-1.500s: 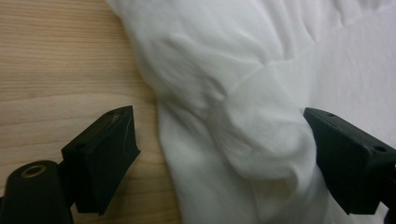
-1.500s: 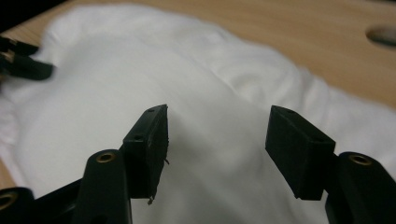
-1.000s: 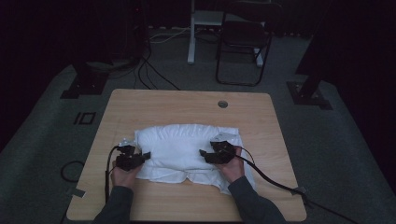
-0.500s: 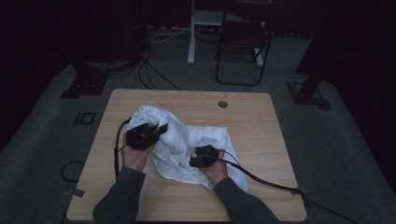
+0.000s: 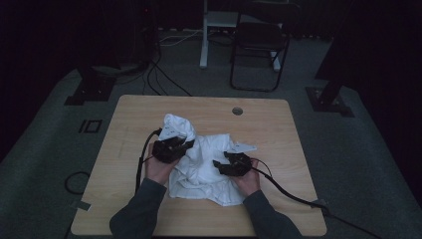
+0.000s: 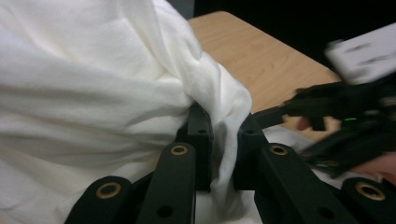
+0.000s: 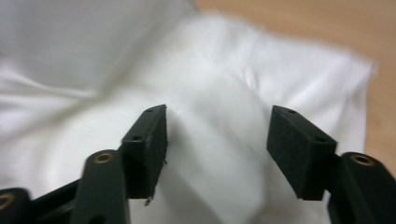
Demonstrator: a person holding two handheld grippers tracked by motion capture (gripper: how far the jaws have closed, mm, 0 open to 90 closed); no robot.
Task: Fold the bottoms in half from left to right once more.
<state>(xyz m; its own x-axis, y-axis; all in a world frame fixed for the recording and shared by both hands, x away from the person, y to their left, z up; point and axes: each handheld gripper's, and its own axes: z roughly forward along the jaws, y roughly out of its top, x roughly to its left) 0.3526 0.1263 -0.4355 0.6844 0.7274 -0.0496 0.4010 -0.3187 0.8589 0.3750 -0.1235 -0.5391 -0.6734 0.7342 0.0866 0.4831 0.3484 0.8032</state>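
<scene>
A crumpled white cloth (image 5: 204, 164) lies in the middle of the wooden table (image 5: 278, 129). My left gripper (image 5: 186, 144) holds a bunched fold of the cloth (image 6: 116, 88) lifted above the table, jaws shut on the fabric. In the left gripper view my left gripper (image 6: 223, 140) pinches a thin ridge of fabric between its pads. My right gripper (image 5: 219, 163) rests low over the cloth's right part. Seen in the right gripper view, my right gripper (image 7: 217, 140) stands open with the cloth (image 7: 210, 93) lying beyond its jaws, nothing pinched.
A round cable hole (image 5: 237, 110) sits near the table's far edge. Cables trail off the table at the left (image 5: 142, 159) and right (image 5: 293, 196). A dark chair (image 5: 259, 50) and a white post (image 5: 204, 35) stand on the floor behind.
My left gripper has pulled its corner of the cloth up and toward the middle, bunching the flat cloth. My right gripper shifted left and back, staying low on the cloth.
</scene>
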